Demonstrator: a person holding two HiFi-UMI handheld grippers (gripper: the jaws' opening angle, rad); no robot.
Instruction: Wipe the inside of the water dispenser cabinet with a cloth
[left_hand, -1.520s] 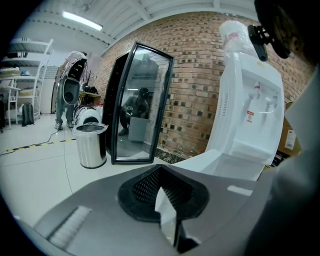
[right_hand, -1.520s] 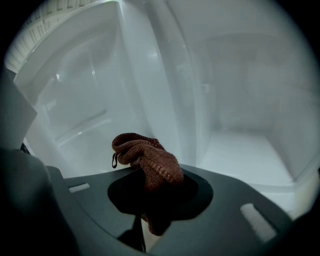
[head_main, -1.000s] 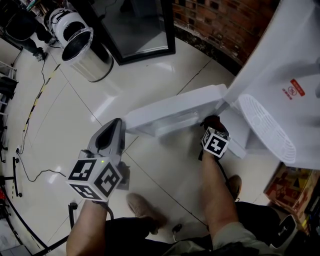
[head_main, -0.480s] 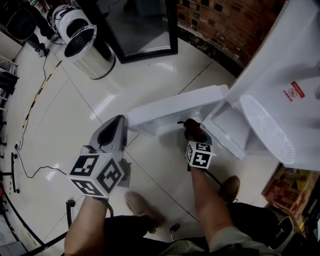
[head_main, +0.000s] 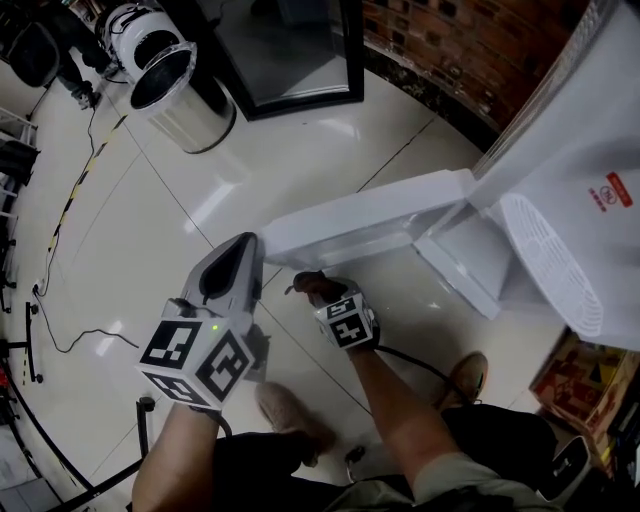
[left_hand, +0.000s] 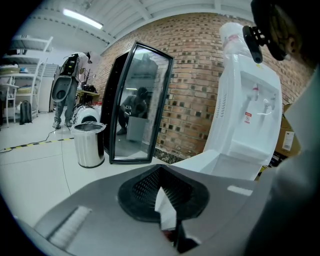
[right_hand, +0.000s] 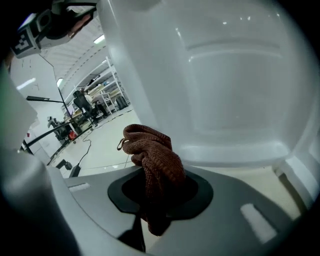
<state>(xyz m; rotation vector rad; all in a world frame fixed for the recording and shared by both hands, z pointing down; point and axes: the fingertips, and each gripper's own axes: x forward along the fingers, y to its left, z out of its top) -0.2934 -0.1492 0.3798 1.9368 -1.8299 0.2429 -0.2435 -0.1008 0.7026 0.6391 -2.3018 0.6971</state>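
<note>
Item: brown cloth (right_hand: 150, 150), clamped in right tool (head_main: 318, 295), just near open cabinet door (head_main: 370, 225) of water dispenser (head_main: 570, 140), likely poised for wiping. Left tool (head_main: 243, 250) closed, parked left.

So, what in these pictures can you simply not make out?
Inside of the white plastic water dispenser cabinet: head view, hidden by its own wall and open white door.
Dispenser's top: cut off by the head view's upper edge.
Small red label: head view, too small to read.
Lower end of the brown knitted cloth: right gripper view, buried in the right gripper.
</note>
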